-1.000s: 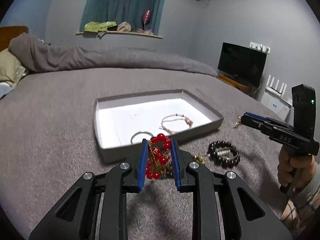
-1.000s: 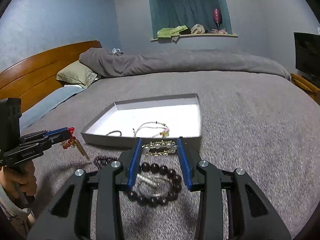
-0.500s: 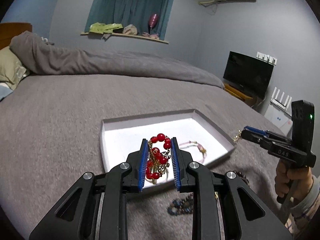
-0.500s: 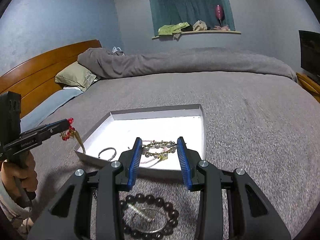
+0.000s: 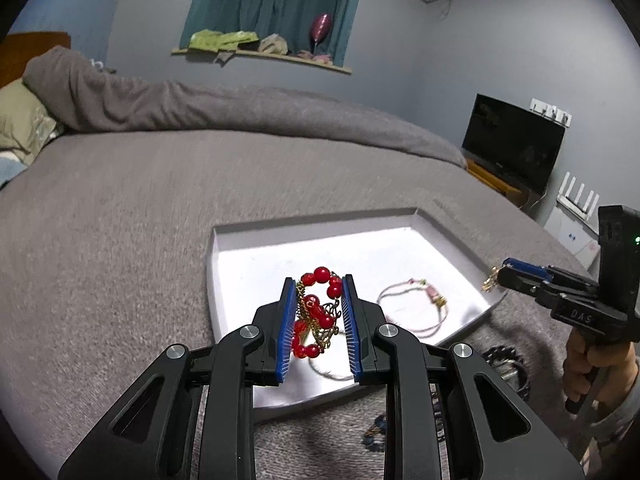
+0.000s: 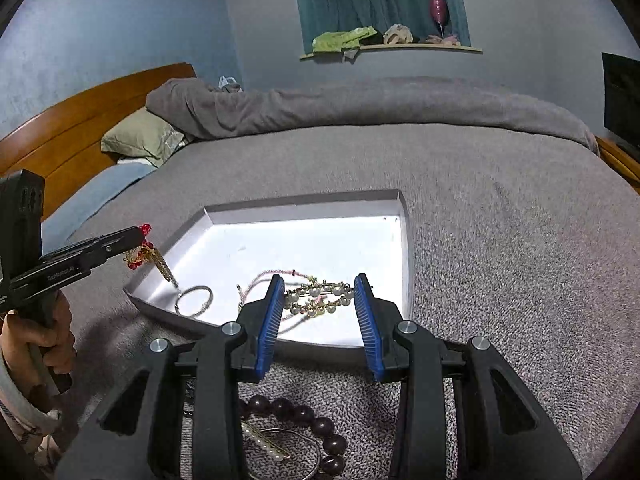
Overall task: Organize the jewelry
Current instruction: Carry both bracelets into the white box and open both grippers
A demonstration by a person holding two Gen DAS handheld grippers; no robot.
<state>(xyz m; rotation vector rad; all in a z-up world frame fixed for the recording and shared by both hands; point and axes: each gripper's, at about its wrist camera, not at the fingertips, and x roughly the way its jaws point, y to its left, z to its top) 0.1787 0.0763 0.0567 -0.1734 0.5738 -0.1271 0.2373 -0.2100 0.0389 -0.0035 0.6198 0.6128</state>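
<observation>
My left gripper (image 5: pixel 318 288) is shut on a red bead and gold chain piece (image 5: pixel 316 312), held above the near left part of the white tray (image 5: pixel 312 224). My right gripper (image 6: pixel 320 286) is shut on a pearl and gold bracelet (image 6: pixel 318 298), held over the tray's near edge (image 6: pixel 332 344). A pink cord bracelet (image 5: pixel 416 312) and a thin silver ring (image 6: pixel 194 300) lie inside the tray. In the right wrist view the left gripper (image 6: pixel 138 238) dangles the red piece (image 6: pixel 146 254) at the tray's left rim. The right gripper (image 5: pixel 502 276) shows at the right of the left wrist view.
The tray rests on a grey bed cover (image 5: pixel 120 220). A dark wooden bead bracelet (image 6: pixel 304 428) with a small pearl piece (image 6: pixel 264 444) lies on the cover before the tray. A blue beaded item (image 5: pixel 376 432) lies near it. Pillows (image 6: pixel 140 140), a wooden headboard (image 6: pixel 68 120) and a TV (image 5: pixel 512 148) border the bed.
Both grippers moved forward from over the loose jewelry on the cover to above the tray, still holding their pieces. The dark bead bracelet now lies behind the right fingers.
</observation>
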